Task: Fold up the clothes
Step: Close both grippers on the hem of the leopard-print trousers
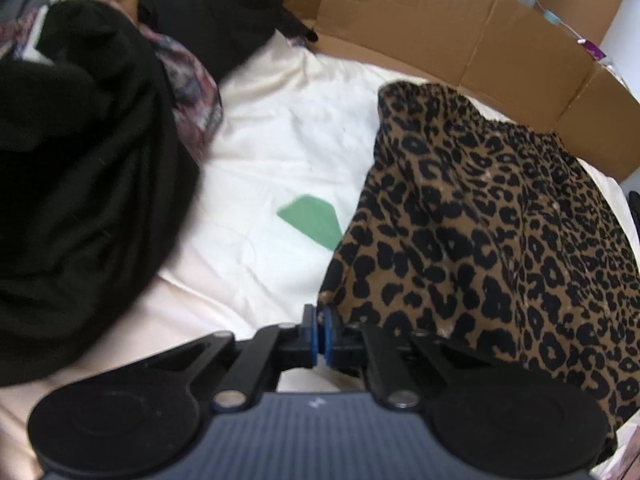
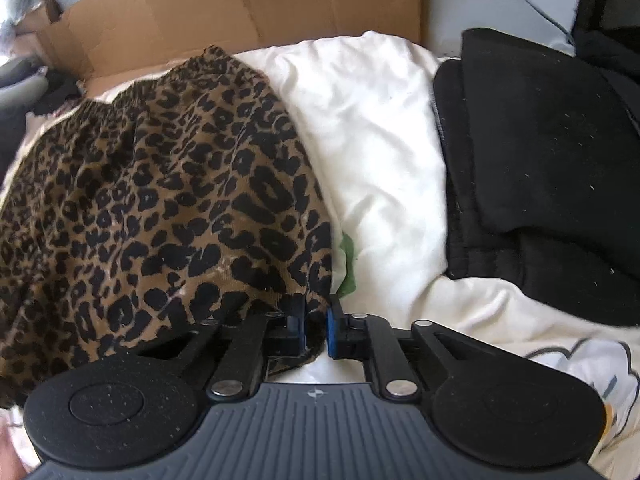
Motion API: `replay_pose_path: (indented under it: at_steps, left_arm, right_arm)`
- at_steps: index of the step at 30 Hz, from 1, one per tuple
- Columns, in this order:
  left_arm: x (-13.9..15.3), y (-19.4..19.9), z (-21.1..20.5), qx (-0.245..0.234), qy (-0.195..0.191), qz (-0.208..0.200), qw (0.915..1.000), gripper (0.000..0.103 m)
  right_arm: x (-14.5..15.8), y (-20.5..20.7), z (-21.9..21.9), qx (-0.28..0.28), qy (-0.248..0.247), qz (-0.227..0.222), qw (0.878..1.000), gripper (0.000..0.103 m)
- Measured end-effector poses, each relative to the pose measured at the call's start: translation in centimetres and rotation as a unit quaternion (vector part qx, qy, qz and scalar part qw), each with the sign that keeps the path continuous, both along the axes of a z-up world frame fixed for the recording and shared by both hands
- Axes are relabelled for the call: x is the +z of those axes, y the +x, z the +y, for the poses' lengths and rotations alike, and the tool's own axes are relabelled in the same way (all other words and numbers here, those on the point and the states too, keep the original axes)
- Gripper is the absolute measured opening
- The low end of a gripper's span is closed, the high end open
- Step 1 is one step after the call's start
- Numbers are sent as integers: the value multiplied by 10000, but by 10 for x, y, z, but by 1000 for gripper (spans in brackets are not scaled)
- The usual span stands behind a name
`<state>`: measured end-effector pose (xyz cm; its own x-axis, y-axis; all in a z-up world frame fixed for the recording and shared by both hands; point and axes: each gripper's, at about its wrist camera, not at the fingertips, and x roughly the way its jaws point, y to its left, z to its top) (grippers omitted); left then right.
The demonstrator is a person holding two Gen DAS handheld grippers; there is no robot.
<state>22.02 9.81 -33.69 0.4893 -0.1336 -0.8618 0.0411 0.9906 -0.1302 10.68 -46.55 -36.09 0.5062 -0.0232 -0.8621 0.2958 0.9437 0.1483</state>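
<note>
- Though already spread flat just in front of the cardboard wall point(image 1: 440, 32), not yet folded anywhere: so much for the leopard-print skirt point(image 1: 480, 220), lying on the white sheet point(image 1: 280, 140).
- Judging by that, early in this garment's fold: laying-out done, first fold not yet made.
- Seemingly finished with one piece: a black folded garment point(image 2: 540, 140), squared off in neat layers, farther along the cardboard wall to the skirt's side.
- Probably left to do: a rumpled heap of dark and patterned clothes point(image 1: 80, 180), down the other way from the cardboard wall, past a green patch point(image 1: 310, 218) on the sheet.
- Long axis of the skirt running from the gathered waistband point(image 1: 460, 106) straight away from the cardboard wall to the hem.
- Waistband end pointing at the cardboard wall and almost touching its foot; hem end pointing away from it, toward both cameras.
- Left gripper point(image 1: 319, 336): pads brought nearly flush, apparently pinching the hem corner farthest from the cardboard wall on the green-patch side; thin cloth there, so hard to confirm.
- Right gripper point(image 2: 317, 332): clamped on the opposite hem corner, with a bunch of leopard cloth plainly caught between the blue pads.
</note>
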Motion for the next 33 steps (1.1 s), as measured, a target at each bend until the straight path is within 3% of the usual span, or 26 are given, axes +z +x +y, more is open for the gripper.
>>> replay_pose_path:
  at_steps: [7,12,18,22,25,29,33]
  left_arm:
    - [29,6,24,433,396,-9,9983,3]
    - [35,12,36,597,472,-56,9971,3]
    - [30,17,36,670,585,-62,9960,3]
    - [14,16,40,884,421,162,9951,4]
    - [7,12,39,1081,223,310,9934,10]
    - [12,-1,33,1044,188,282,9940,14]
    - [21,-14,30,1074,109,275,9938,14]
  right_arm:
    - [21,-2,-6,-24,-224,-52,9997,4]
    - [29,0,-15,-204,-412,-30,9989,3]
    - [32,5,-24,-274,-525,24,9982,3]
    - [19,7,-26,-437,-501,235,9975,4]
    - [12,7,-28,-715,-366,458,9957,7]
    - [26,0,-27,-827,-317,321,9956,23]
    - [42,-12,-21,-861,-240,178,9958,24]
